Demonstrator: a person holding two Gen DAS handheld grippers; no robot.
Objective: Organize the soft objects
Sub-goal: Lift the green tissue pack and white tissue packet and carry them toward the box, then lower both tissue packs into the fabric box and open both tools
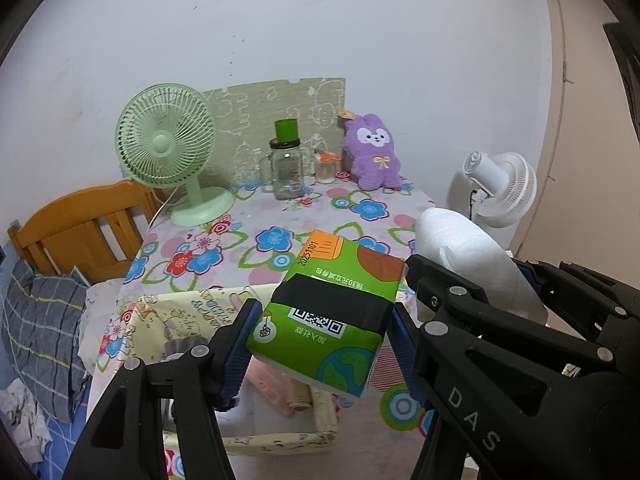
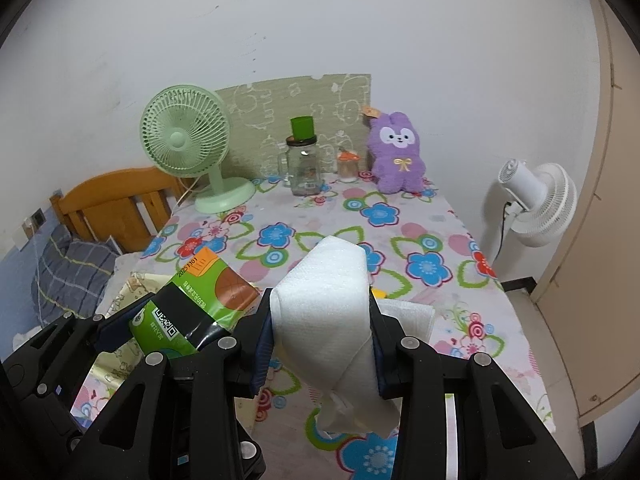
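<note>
Overall, table: the table under a flower-printed cloth (image 1: pixel 280 216) carries everything, with the wall behind it.
Bin: a pale yellow fabric storage bin with cartoon print (image 1: pixel 172 312) sits on the near left part of the table; folded pink and beige cloths (image 1: pixel 280 392) lie inside it.
Fans: a mint-green desk fan (image 1: pixel 166 136) stands at the far left of the table; a white standing fan (image 2: pixel 536 204) is off the table's right edge.
Toy: a purple plush rabbit (image 2: pixel 396 152) sits upright at the far edge, against the wall.
Jar: a clear glass jar with a green cup on its lid (image 1: pixel 285 168) stands between the green fan and the rabbit.
Left gripper (image 1: pixel 320 340): closed around a green plastic-wrapped tissue pack (image 1: pixel 324 312), held tilted above the bin.
Right gripper (image 2: pixel 320 344): clamped on a white roll of soft paper (image 2: pixel 324 320), raised over the table just beside the tissue pack.
</note>
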